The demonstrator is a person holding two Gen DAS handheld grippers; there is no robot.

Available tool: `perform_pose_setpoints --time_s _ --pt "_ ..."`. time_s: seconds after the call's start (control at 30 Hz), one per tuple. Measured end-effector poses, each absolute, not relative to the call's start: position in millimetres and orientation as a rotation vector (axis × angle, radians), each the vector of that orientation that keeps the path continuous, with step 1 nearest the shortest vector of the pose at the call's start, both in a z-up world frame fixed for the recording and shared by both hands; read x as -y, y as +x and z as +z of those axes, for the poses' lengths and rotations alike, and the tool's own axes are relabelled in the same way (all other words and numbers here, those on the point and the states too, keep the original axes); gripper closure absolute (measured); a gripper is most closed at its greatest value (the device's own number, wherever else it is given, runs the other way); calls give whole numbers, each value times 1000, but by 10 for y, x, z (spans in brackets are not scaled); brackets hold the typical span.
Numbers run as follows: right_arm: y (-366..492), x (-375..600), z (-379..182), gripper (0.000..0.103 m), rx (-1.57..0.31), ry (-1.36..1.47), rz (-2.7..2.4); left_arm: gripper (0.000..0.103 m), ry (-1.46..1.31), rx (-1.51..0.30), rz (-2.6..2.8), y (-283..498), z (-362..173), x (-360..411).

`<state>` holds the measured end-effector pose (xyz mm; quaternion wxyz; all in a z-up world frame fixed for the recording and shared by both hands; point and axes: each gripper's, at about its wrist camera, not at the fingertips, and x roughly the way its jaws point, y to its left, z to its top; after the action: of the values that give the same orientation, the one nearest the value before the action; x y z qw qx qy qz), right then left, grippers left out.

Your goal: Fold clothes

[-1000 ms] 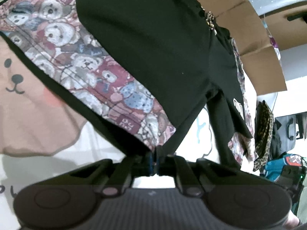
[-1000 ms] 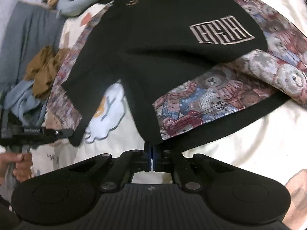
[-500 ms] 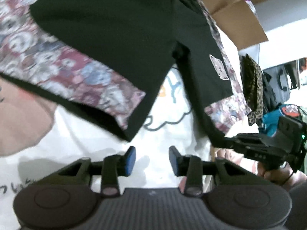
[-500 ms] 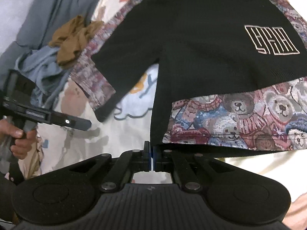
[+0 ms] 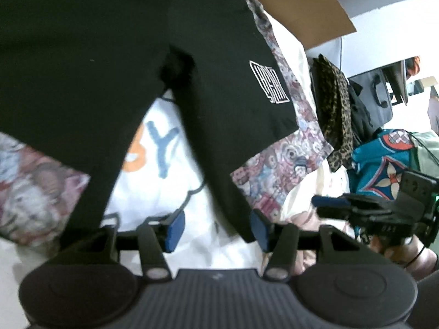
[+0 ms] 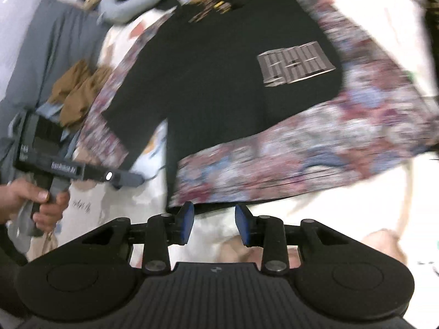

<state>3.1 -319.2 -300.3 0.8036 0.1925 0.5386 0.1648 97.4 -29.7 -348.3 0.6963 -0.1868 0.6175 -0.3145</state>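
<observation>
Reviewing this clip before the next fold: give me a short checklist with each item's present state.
1. Left gripper released: ok, jaws just opened, nothing between the pads.
2. Right gripper released: ok, jaws just opened, hem lies beyond the pads.
3. Shorts spread flat on the bedsheet: ok.
4. Both legs clear of each other: ok, sheet shows between them.
5. Hem free of wrinkles: cannot tell, blurred.

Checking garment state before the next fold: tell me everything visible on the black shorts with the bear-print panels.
The shorts lie spread flat on a cream printed bedsheet, waistband far, leg hems near. Black fabric that looks knit, bear-print side panels, black hem bands, a pale outlined logo patch on one leg, small gold-coloured trim at the waist. The sheet shows between the legs. The left gripper and the right gripper have just been opening; neither holds the cloth, both at the hems.
</observation>
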Motion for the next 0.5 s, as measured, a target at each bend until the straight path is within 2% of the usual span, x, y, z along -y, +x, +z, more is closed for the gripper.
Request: perform_pose_setpoints --time_s 0.5 --pt "219 4329 -2880 65 -971 352 -85 47 -450 -1414 -706 998 -3662 366"
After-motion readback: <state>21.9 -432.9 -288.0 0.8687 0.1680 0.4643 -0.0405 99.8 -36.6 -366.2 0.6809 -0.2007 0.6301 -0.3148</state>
